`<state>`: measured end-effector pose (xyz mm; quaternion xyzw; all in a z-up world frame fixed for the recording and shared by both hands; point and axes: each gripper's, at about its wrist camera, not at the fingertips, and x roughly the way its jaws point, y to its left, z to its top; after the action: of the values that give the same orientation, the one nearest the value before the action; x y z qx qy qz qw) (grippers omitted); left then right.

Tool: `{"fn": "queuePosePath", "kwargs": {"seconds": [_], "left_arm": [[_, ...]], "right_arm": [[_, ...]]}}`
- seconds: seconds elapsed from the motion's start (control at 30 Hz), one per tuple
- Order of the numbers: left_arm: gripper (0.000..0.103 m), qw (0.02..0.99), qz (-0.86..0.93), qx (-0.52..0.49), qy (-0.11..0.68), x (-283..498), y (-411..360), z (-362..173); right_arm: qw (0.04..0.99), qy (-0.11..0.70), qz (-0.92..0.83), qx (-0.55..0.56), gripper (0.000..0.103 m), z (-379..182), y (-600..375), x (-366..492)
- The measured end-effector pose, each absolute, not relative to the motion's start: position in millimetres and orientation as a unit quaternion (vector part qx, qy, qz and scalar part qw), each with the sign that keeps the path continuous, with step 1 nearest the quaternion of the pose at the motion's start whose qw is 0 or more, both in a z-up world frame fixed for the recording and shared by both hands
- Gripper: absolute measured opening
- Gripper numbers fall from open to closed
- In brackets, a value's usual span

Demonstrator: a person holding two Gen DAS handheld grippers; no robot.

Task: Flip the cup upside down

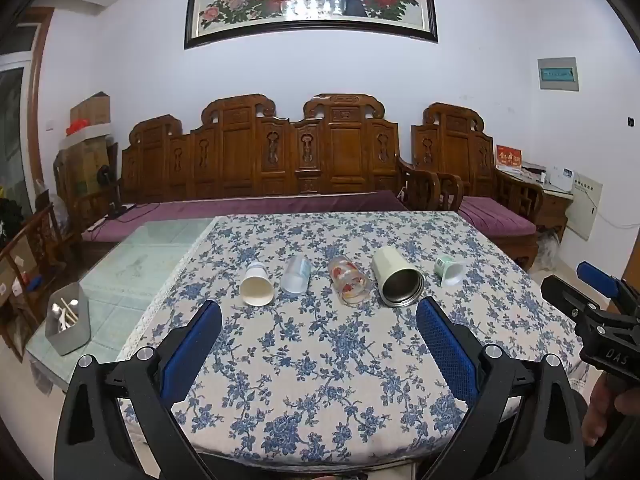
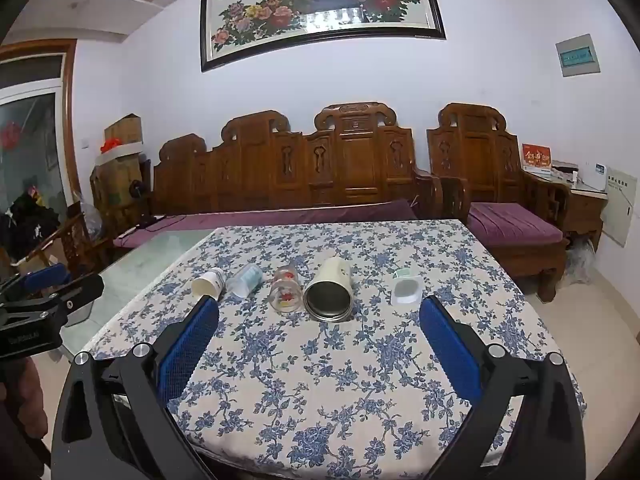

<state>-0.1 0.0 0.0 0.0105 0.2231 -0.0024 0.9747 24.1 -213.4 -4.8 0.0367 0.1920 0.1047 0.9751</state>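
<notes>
Several cups lie on their sides in a row on the floral tablecloth, mouths toward me. From left: a white paper cup, a clear plastic cup, a glass with red print, a cream steel-lined tumbler and a small green-and-white cup. My left gripper is open and empty, short of the row. My right gripper is open and empty, short of the tumbler; it also shows in the left wrist view.
A grey bin of utensils stands on the bare glass tabletop left of the cloth. A carved wooden sofa with purple cushions runs behind the table, an armchair at the right.
</notes>
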Motion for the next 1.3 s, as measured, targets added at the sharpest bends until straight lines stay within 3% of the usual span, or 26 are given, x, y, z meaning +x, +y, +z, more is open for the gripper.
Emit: {"fn": "queuePosePath", "kwargs": {"seconds": [1.3], "left_arm": [[0.094, 0.977, -0.005, 0.007, 0.215, -3.1, -0.7, 5.1]], "right_arm": [[0.977, 0.183, 0.102, 0.039, 0.101, 1.8, -215.5, 20.3]]}}
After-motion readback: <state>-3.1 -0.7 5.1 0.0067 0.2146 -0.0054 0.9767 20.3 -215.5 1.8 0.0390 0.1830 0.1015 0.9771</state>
